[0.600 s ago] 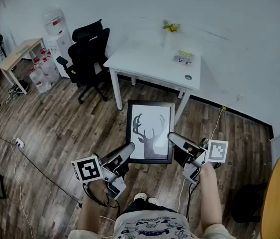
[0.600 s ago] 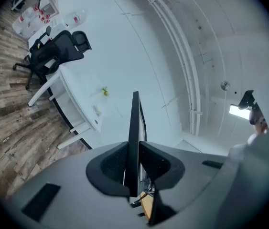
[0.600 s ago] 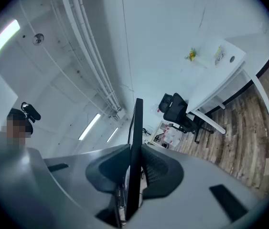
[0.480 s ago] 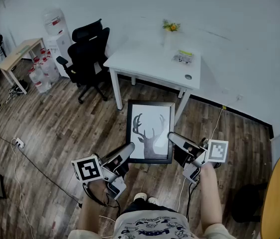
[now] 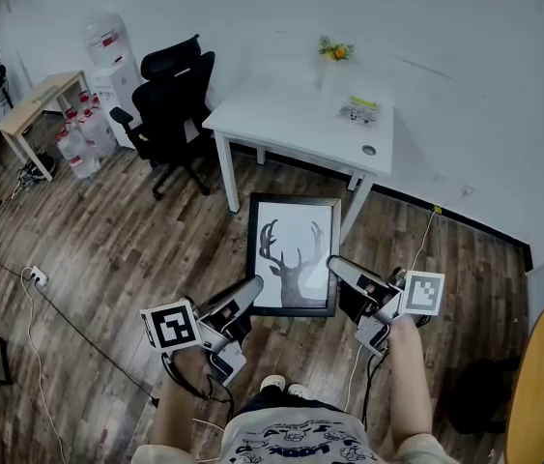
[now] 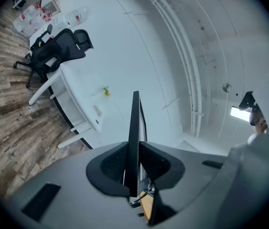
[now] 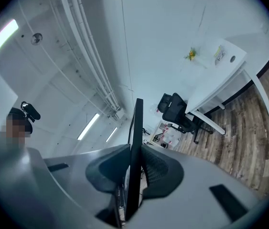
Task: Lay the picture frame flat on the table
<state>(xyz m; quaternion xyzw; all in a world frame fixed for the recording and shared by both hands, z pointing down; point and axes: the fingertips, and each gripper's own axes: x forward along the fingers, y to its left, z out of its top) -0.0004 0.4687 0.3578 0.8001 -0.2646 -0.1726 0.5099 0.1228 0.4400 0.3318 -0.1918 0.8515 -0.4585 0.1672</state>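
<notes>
A black picture frame (image 5: pixel 293 255) with a deer print hangs in the air in front of me, face up and level, above the wood floor. My left gripper (image 5: pixel 251 287) is shut on its lower left edge, and my right gripper (image 5: pixel 335 265) is shut on its right edge. In the left gripper view the frame (image 6: pixel 134 123) shows edge-on, pinched between the pads of the left gripper (image 6: pixel 133 163). The right gripper view shows the same edge-on frame (image 7: pixel 136 128) clamped in the right gripper (image 7: pixel 133 171). The white table (image 5: pixel 281 124) stands just beyond the frame's far edge.
On the table are a small flower vase (image 5: pixel 334 53), a packet (image 5: pixel 358 112) and a round disc (image 5: pixel 368 150). A black office chair (image 5: pixel 170 104) stands to its left, with water bottles (image 5: pixel 83 138) and a wooden desk (image 5: pixel 40 104) further left. Cables cross the floor.
</notes>
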